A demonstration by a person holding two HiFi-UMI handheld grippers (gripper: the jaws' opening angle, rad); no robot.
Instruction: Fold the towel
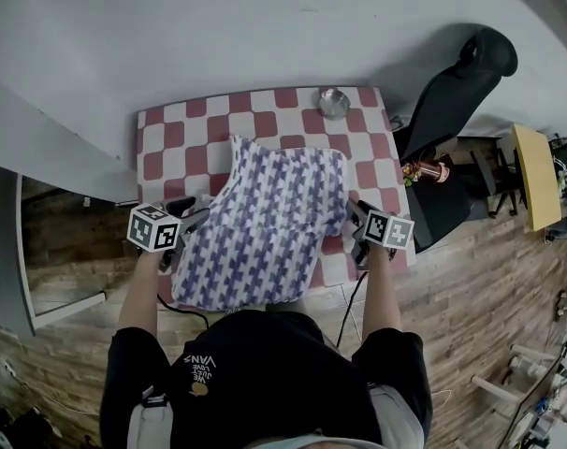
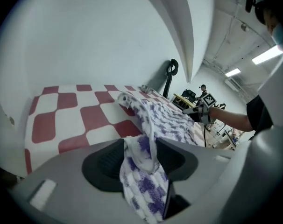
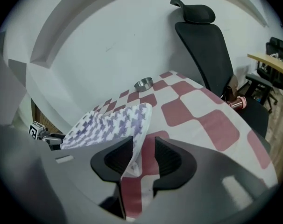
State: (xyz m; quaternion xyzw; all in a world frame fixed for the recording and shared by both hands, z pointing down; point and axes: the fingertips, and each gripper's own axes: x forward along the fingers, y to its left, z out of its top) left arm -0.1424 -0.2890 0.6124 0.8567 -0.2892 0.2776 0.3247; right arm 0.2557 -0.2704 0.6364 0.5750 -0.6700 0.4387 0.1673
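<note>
Left gripper view: towel [image 2: 169, 120] hangs loose between parted fingers [image 2: 102, 164] of the left gripper [image 2: 141, 150], likewise right gripper [image 3: 144, 148].

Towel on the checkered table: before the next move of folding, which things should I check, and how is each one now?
1. Left gripper open: ok, jaws apart, towel loose between them.
2. Right gripper open: ok, jaws apart, towel edge between them.
3. Grippers clear of cloth: not ok.
4. Towel flat: not ok, its left side is ridged.
5. Metal bowl apart from towel: ok.
6. Edges aligned: cannot tell.
</note>
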